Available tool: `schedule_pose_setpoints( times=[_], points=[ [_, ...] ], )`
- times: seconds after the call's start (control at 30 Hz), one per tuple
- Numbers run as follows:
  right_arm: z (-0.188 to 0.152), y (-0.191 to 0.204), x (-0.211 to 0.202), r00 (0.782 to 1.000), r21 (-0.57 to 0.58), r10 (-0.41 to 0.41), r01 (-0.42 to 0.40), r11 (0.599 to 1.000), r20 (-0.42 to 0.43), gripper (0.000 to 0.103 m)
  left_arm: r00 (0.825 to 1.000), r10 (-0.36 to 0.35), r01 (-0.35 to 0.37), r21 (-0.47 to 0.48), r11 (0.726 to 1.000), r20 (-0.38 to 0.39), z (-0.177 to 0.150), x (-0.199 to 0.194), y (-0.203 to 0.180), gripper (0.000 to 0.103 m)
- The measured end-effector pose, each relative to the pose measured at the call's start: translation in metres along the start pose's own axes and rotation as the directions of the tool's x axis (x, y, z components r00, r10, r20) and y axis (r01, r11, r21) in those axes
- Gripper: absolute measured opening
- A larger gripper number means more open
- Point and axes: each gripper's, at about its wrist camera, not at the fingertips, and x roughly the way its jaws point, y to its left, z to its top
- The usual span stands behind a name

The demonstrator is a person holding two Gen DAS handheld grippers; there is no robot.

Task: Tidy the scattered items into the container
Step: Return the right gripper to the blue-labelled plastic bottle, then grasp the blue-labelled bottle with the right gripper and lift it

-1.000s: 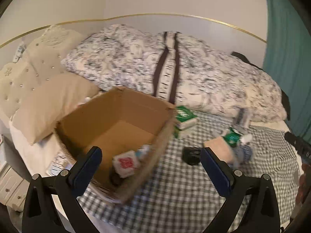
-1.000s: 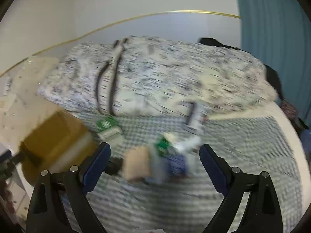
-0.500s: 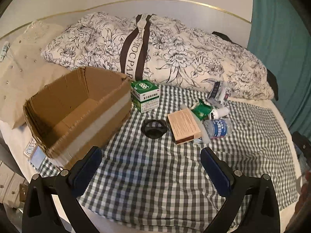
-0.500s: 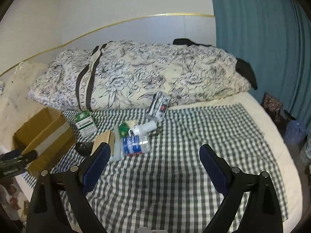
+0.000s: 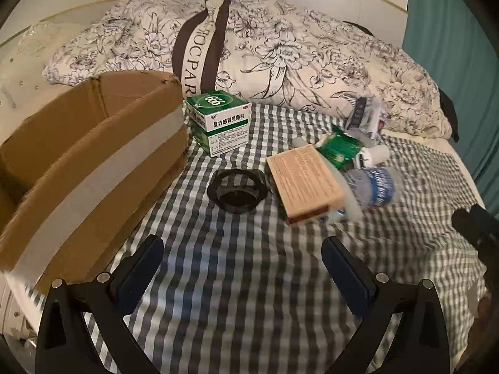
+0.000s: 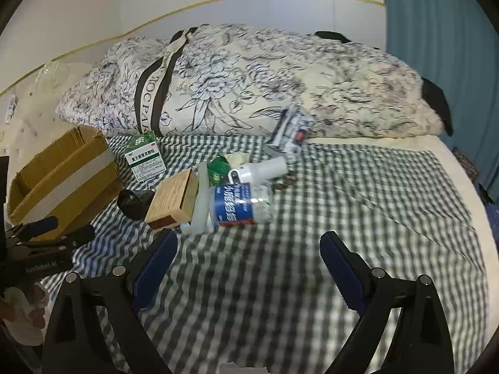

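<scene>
A brown cardboard box (image 5: 93, 162) stands open at the left on the checked cloth (image 5: 249, 280); it also shows in the right wrist view (image 6: 62, 174). Beside it lie a green medicine box (image 5: 220, 124), a black ring-shaped holder (image 5: 237, 190), a tan box (image 5: 301, 184), a green packet (image 5: 340, 148), a blue-labelled clear jar (image 6: 237, 205), a white bottle (image 6: 262, 170) and a foil pack (image 6: 291, 129). My left gripper (image 5: 241, 268) is open and empty, short of the black holder. My right gripper (image 6: 249, 268) is open and empty, just short of the jar.
A rolled floral duvet (image 5: 280, 50) lies behind the items. Cream pillows (image 6: 34, 99) sit at the far left. A teal curtain (image 6: 436, 31) hangs at the right. The left gripper shows at the left edge of the right wrist view (image 6: 46, 233).
Both grippers have dropped and moved closer to the items. The left view has swung from above the box's inside to its outer side. Both stay open.
</scene>
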Motion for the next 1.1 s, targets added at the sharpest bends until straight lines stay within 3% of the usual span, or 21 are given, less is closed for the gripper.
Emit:
schedule_pose_setpoints(
  times=[0.17,0.37,0.6,0.8,1.1],
  points=[
    [0.013,-0.005,0.054,0.997,0.057,0.055,-0.052,0.997,-0.054,0.095,1.000,-0.002,0.003,-0.032,0.999,0.024,0.012,0.032,0.009,0.103],
    [0.013,0.003,0.094,0.998,0.024,0.008,-0.006,1.000,-0.061,0.095,1.000,-0.006,0.007,-0.061,0.998,0.008,0.021,0.068,0.012,0.103],
    [0.011,0.006,0.121,0.996,-0.014,-0.058,0.057,0.998,-0.074,0.096,1.000,-0.022,0.023,-0.074,0.997,0.018,0.030,0.094,0.010,0.103],
    [0.012,0.008,0.138,0.995,-0.018,-0.062,0.061,0.998,-0.079,0.097,0.999,-0.027,0.028,-0.062,0.998,0.016,0.028,0.110,0.011,0.103],
    [0.008,0.019,0.155,0.990,-0.067,-0.126,0.121,0.990,-0.068,0.097,0.999,-0.052,0.050,-0.118,0.992,-0.015,0.029,0.128,0.025,0.103]
  ],
)
